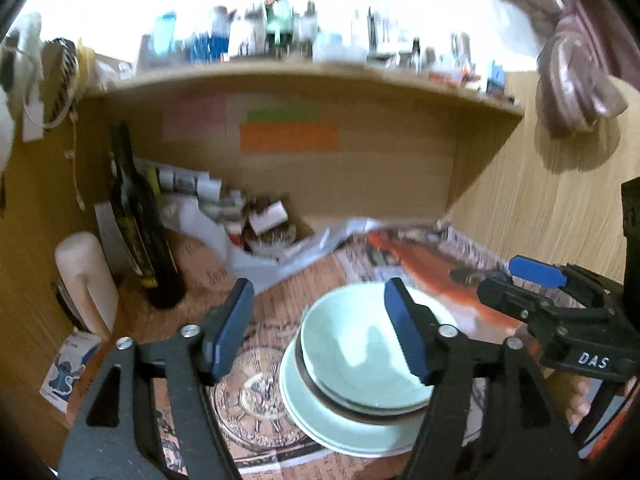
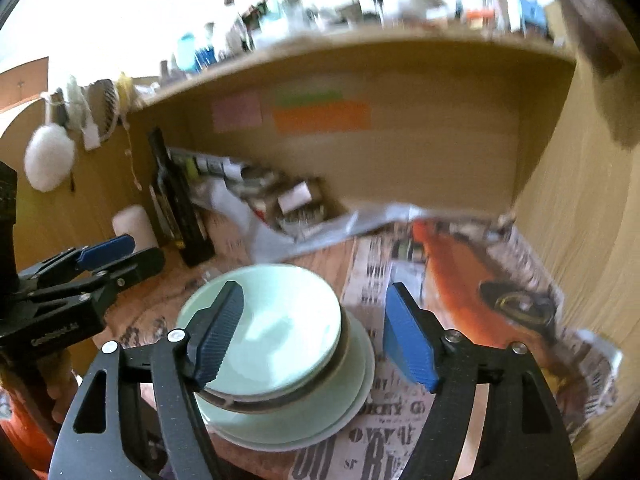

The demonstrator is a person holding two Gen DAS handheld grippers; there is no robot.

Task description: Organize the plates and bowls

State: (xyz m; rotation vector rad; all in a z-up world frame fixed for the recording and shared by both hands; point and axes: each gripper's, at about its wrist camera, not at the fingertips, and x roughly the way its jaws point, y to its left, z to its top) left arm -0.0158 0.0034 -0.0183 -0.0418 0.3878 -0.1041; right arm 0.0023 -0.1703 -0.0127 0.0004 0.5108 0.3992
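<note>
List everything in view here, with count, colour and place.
bowls: at least two stacked, pale green, on the plates.
plates: two or so, pale green, under the bowls on the newspaper.
newspaper: several sheets, printed, covering the desk.
dark bottle: one, black, back left.
white cylinder: one, left of the bottle.
sticky notes: pink, green, orange, on the back panel.
shelf: wooden, crowded with blurred bottles.
left gripper: open, empty, above the stack.
right gripper: open, empty, above the stack.

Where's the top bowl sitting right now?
The top bowl sits nested on the stack of plates on the newspaper, low centre in both wrist views, right of the dark bottle, with neither tongs touching it.
</note>
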